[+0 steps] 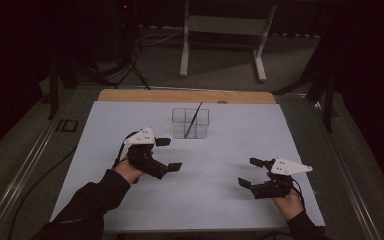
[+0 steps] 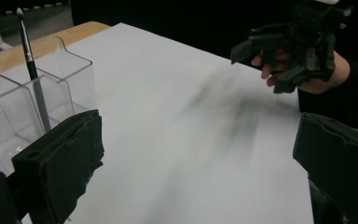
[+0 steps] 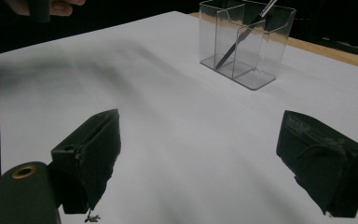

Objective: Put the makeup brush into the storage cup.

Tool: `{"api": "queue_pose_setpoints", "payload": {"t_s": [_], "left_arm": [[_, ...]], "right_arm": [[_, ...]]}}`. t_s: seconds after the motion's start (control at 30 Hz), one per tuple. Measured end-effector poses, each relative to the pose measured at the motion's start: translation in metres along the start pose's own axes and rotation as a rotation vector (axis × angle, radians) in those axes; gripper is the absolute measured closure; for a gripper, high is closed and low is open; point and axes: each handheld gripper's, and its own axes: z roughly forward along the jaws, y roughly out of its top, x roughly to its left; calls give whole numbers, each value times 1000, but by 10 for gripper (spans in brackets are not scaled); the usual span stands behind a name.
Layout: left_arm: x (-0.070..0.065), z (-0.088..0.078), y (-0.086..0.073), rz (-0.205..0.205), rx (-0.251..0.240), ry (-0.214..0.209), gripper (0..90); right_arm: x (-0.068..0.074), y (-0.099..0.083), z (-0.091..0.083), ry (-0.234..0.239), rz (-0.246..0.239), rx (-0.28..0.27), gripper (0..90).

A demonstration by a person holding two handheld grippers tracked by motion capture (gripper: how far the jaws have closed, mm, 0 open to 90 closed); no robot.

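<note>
Left gripper point(image 1: 169, 154): jaws spread wide, nothing between them, low over the white sheet point(image 1: 130, 120), just left of and nearer than the clear organizer point(image 1: 190, 123). A thin dark brush point(image 1: 193, 120) leans tilted inside the organizer, tip up. Right gripper point(image 1: 248, 172): jaws likewise spread, empty, well apart at the sheet's near right.

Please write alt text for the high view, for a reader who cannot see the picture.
Seen from above, a person holds the left gripper and the right gripper, both open and empty, above a white table. Toward the far edge stands a clear divided holder with a thin dark brush leaning inside it, closer to the left gripper.
</note>
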Motion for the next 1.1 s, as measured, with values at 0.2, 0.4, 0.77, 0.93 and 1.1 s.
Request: {"api": "queue_pose_setpoints", "payload": {"t_s": [0.2, 0.4, 0.77, 0.93, 1.1], "left_arm": [[-7, -7, -10, 3, -9, -16, 31], [-12, -12, -20, 30, -24, -29, 31], [-15, -25, -42, 55, -47, -71, 31], [-18, -29, -58, 81, -59, -94, 31], [-21, -30, -72, 88, -36, -97, 31]], "right_arm": [[0, 0, 0, 1, -1, 0, 136], [0, -1, 0, -3, -2, -1, 136], [-1, -5, 0, 18, 7, 5, 135], [-1, -8, 2, 55, 13, 6, 135], [0, -8, 3, 71, 12, 7, 135]]}}
